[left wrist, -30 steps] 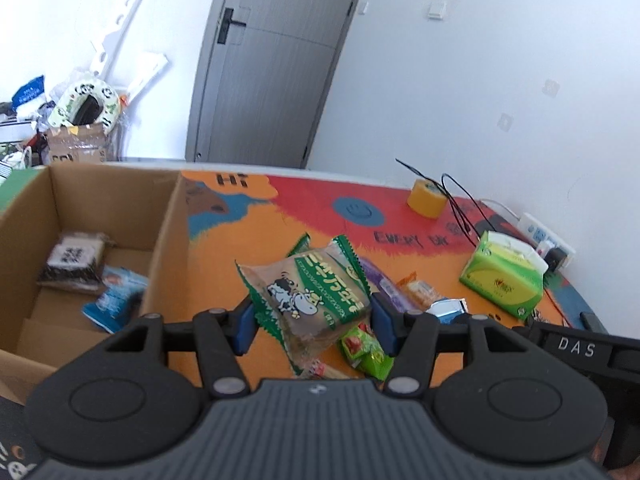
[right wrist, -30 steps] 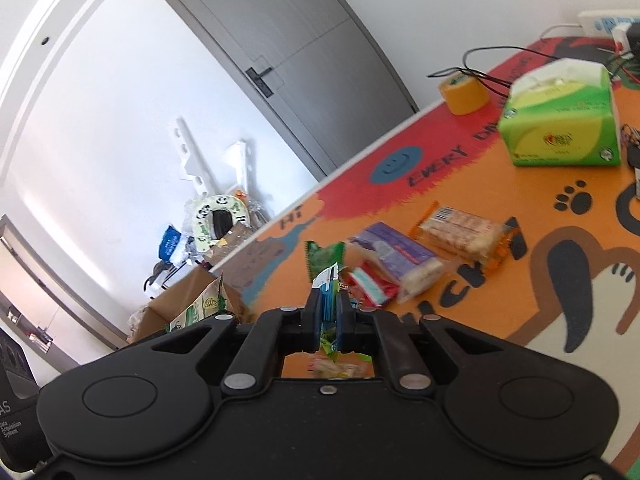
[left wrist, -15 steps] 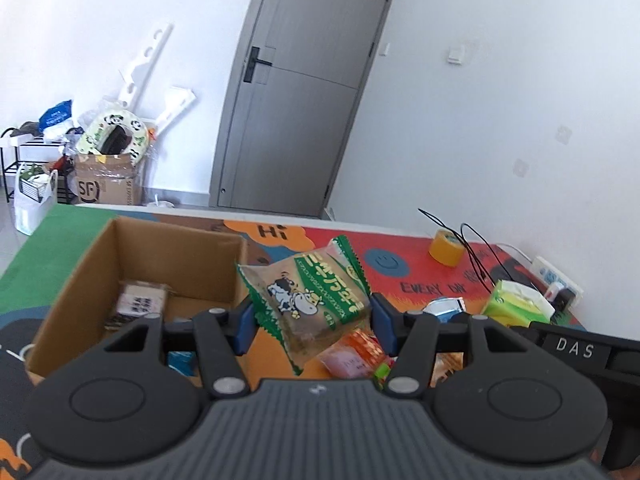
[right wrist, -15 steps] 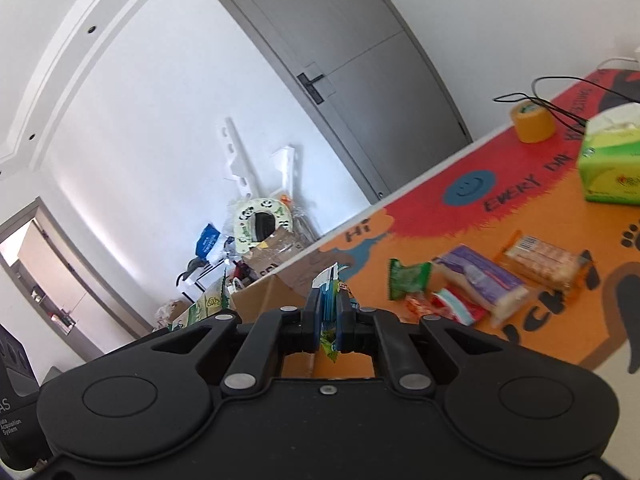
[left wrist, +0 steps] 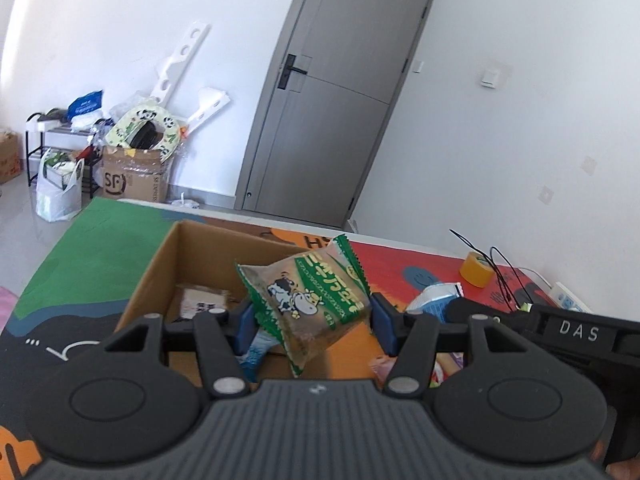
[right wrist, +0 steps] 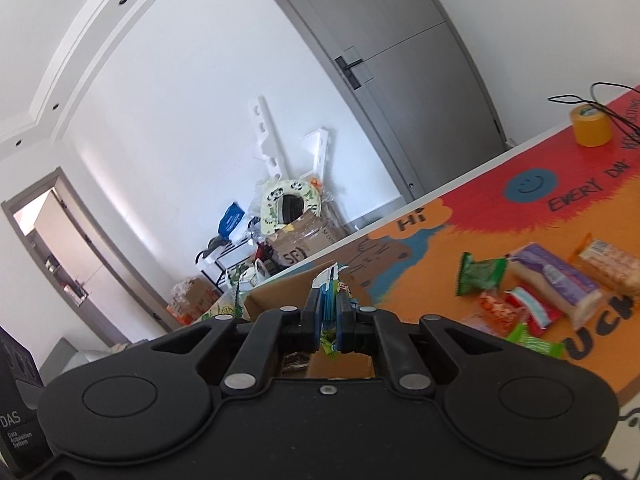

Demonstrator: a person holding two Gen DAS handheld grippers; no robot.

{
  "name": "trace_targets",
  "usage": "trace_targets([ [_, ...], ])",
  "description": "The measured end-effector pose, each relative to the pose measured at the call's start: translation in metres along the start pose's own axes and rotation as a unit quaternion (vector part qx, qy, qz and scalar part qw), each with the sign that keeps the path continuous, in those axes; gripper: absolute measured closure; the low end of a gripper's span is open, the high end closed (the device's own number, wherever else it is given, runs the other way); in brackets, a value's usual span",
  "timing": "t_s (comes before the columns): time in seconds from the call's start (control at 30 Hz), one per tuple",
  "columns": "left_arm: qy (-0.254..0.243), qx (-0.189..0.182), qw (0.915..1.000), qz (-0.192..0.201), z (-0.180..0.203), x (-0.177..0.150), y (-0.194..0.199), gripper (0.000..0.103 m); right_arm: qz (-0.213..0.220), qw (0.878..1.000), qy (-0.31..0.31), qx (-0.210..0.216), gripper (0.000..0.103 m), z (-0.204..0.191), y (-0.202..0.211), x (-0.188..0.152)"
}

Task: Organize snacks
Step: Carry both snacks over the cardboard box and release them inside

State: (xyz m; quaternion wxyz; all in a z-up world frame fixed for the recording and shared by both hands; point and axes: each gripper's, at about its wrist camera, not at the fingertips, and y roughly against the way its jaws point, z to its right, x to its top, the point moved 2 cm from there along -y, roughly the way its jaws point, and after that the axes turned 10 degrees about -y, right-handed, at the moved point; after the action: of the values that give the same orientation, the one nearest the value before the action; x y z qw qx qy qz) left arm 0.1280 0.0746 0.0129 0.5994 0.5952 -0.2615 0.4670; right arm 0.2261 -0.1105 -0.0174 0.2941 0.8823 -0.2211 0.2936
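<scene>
My left gripper is shut on a green-edged packet with a cartoon cow, held tilted above the near edge of an open cardboard box. A dark packet and a blue packet lie in the box. My right gripper is shut on a thin blue and white packet, with the box just beyond its fingertips. In the left wrist view the same thin packet shows at the right, in front of the right gripper's black body.
Several loose snacks lie on the colourful mat: a green packet, a purple one, a cracker pack, small red ones. A yellow tape roll and black cables sit far right. Clutter stands by the wall.
Both grippers have risen and swung left with their packets, away from the loose snacks. The cardboard box has come from the left edge to just ahead of the fingers.
</scene>
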Motion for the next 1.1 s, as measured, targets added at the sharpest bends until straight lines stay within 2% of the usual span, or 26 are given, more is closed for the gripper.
trace_targets([
  [0.4,0.04,0.012,0.9989,-0.021,-0.052,-0.006,-0.015,0.045,-0.032,0.999,0.024,0.002,0.095,-0.037,-0.042,-0.014],
  [0.8,0.061,0.017,0.998,-0.009,-0.075,-0.006,-0.003,0.04,-0.055,0.998,0.028,-0.007,0.094,-0.05,-0.066,-0.026],
  [0.9,0.062,0.024,0.9978,-0.005,-0.077,-0.006,0.0,0.031,-0.053,0.998,0.028,-0.014,0.086,-0.051,-0.066,-0.026],
  [0.97,0.062,0.025,0.9978,-0.004,-0.075,-0.005,0.001,0.027,-0.048,0.998,0.027,-0.017,0.075,-0.049,-0.061,-0.024],
  [1.1,0.058,0.03,0.9978,-0.011,-0.068,-0.006,-0.001,0.023,-0.034,0.999,0.025,-0.03,0.064,-0.042,-0.048,-0.022],
])
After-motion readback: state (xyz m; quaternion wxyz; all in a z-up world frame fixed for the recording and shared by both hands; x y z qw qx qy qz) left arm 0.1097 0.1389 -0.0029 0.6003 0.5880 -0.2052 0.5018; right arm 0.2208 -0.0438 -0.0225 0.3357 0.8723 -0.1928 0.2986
